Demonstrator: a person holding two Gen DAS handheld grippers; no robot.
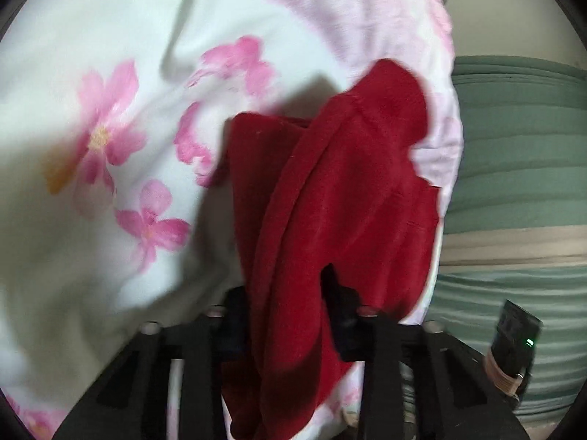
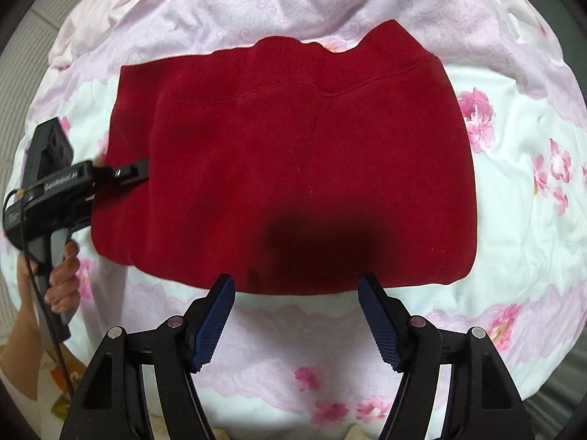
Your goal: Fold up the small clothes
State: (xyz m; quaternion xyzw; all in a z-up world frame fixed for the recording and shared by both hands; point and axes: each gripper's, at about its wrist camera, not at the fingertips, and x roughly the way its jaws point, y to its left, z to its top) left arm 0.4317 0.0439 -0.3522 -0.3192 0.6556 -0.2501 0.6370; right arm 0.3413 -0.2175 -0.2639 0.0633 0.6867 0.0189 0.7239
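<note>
I am looking down through the right wrist camera at the red garment, which is lying flat on the floral bedsheet, folded over, its ribbed waistband along the far edge. Everything below is placed against that garment.

My right gripper is hovering just off the garment's near edge. Its jaws are standing wide apart, blue pads bare, nothing between them, and its shadow is falling on the near part of the cloth.

My left gripper is sitting at the garment's left edge, with a hand wrapping its grip below. In the left wrist view the left gripper's black fingers are pinching a thick fold of red cloth, which is bunching up between them and rising away from the camera.

Beyond the garment's far side in that left view, a green striped fabric is showing past the sheet's edge.
</note>
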